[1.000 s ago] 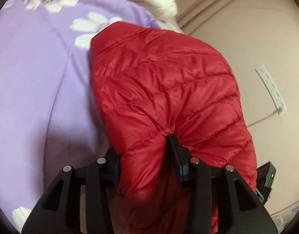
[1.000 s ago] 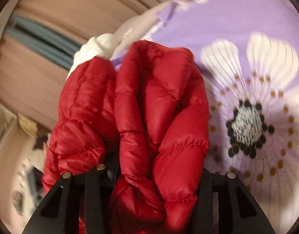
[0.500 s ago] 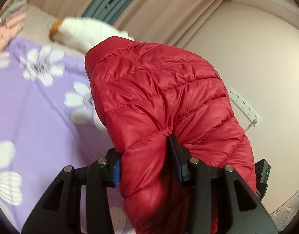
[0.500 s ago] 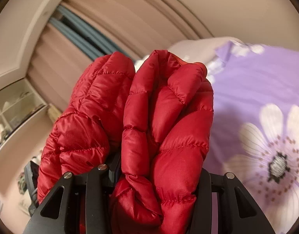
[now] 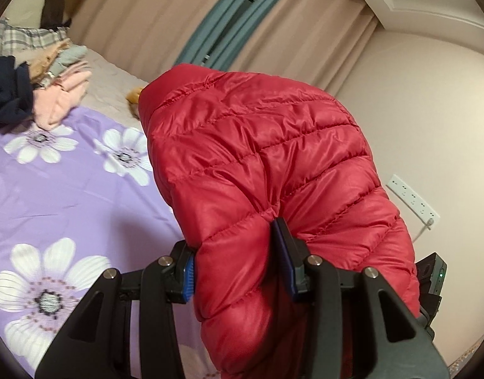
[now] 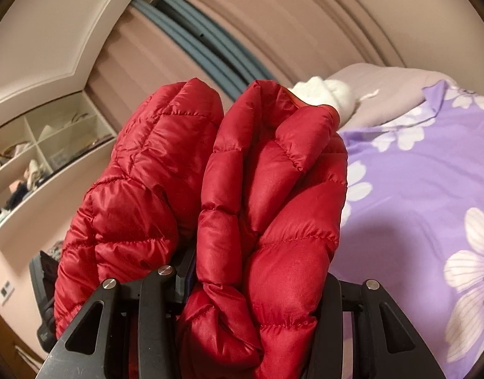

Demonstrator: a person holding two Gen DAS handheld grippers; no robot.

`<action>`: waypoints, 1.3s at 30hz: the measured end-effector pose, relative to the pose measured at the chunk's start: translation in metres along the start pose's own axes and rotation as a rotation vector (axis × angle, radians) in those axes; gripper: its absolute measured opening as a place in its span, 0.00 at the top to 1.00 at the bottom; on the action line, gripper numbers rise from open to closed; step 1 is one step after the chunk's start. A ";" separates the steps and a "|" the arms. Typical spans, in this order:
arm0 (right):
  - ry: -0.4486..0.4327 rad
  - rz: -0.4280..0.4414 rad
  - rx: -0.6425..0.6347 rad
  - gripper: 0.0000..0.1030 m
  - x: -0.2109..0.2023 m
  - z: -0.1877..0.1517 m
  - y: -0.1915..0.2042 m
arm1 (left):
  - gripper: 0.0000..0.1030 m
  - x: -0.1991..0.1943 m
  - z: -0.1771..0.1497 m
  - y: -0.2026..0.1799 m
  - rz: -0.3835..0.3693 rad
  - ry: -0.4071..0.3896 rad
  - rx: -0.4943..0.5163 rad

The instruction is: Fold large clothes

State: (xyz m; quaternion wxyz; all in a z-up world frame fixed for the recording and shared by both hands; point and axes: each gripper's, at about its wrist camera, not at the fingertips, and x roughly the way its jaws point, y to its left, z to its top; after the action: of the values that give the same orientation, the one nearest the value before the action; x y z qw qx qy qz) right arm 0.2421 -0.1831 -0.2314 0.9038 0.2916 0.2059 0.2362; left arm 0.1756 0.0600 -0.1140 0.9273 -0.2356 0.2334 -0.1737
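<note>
A red quilted puffer jacket (image 5: 260, 158) hangs lifted above the purple flowered bedsheet (image 5: 52, 189). My left gripper (image 5: 235, 265) is shut on a thick fold of it, blue pads pressing both sides. In the right wrist view the same red jacket (image 6: 267, 195) bulges up in two padded lobes. My right gripper (image 6: 257, 287) is shut on a bunched fold of it, and its fingertips are buried in the fabric. Part of the other gripper (image 5: 431, 278) shows behind the jacket at the right of the left wrist view.
A pile of mixed clothes (image 5: 36, 85) lies at the far left of the bed. A white fluffy item (image 6: 327, 94) rests near the grey pillow (image 6: 384, 85). Curtains (image 5: 210, 25), a wall power strip (image 5: 412, 202) and open shelves (image 6: 43, 154) surround the bed.
Both grippers have risen and tilted up with the jacket. The sheet has dropped lower in both views; curtains, shelves and the clothes pile came into sight.
</note>
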 end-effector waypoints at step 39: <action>0.062 0.007 -0.043 0.56 0.000 0.006 0.003 | 0.58 -0.038 -0.005 0.022 0.037 -0.050 -0.005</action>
State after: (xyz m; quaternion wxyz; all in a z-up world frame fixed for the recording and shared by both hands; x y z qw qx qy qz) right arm 0.2444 -0.1835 -0.2256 0.9022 0.2654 0.2275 0.2528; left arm 0.1455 0.0925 -0.1158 0.9354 -0.2376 0.2148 -0.1498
